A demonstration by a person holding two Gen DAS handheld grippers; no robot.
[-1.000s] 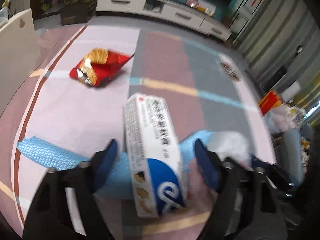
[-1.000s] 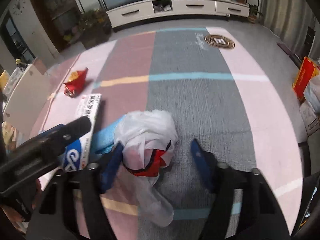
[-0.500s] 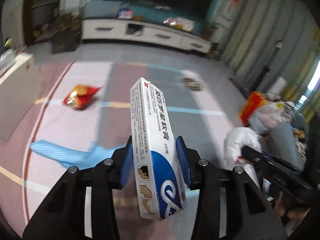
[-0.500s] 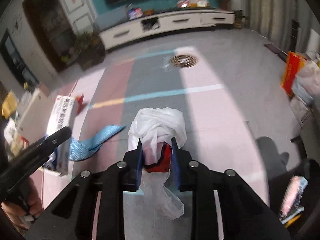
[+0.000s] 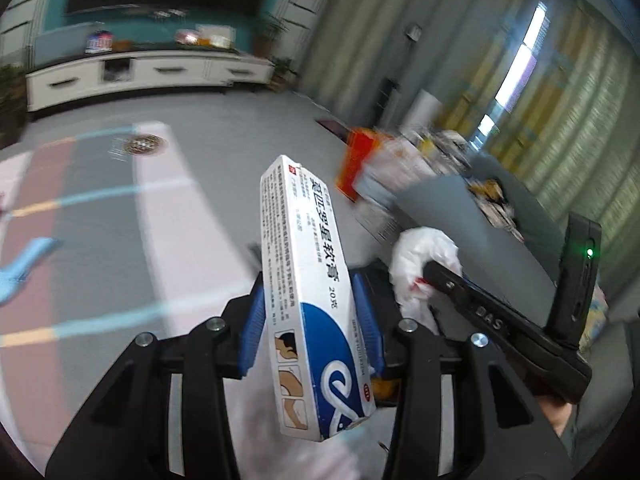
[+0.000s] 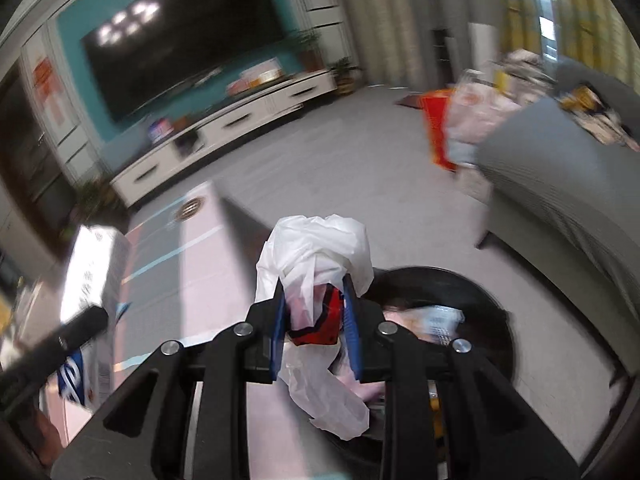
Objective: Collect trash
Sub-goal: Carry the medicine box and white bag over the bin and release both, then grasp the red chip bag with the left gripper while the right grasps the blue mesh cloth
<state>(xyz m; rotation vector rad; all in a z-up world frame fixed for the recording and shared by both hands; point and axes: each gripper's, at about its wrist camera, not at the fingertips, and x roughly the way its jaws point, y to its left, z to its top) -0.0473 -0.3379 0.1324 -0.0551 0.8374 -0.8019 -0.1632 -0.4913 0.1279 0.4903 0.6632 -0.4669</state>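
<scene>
At the centre of the left wrist frame, our left claw [image 5: 308,332] grips a white and blue box [image 5: 308,280], tilted. Our right claw [image 6: 314,328] clamps a crumpled white plastic bag [image 6: 316,256] at frame centre, just above a black bin [image 6: 472,312] at lower right.

Grey floor [image 5: 248,148] under a striped mat [image 5: 168,216], much of it motion-blurred.

Mat banded in pink, dusty rose and grey, crossed by thin light-blue and yellow lines. On the mat: a round brown emblem [image 5: 145,145] near its far edge and a blue cloth [image 5: 24,264] at the left margin. On the bare floor: a long white cabinet [image 5: 148,74] along the teal wall, a potted plant [image 6: 345,76] at its end, a red bag [image 6: 438,132] among blurred bundles, a grey sofa [image 6: 568,184] on the right, and a round black bin [image 6: 486,320] with trash inside, close in the right wrist view.
</scene>
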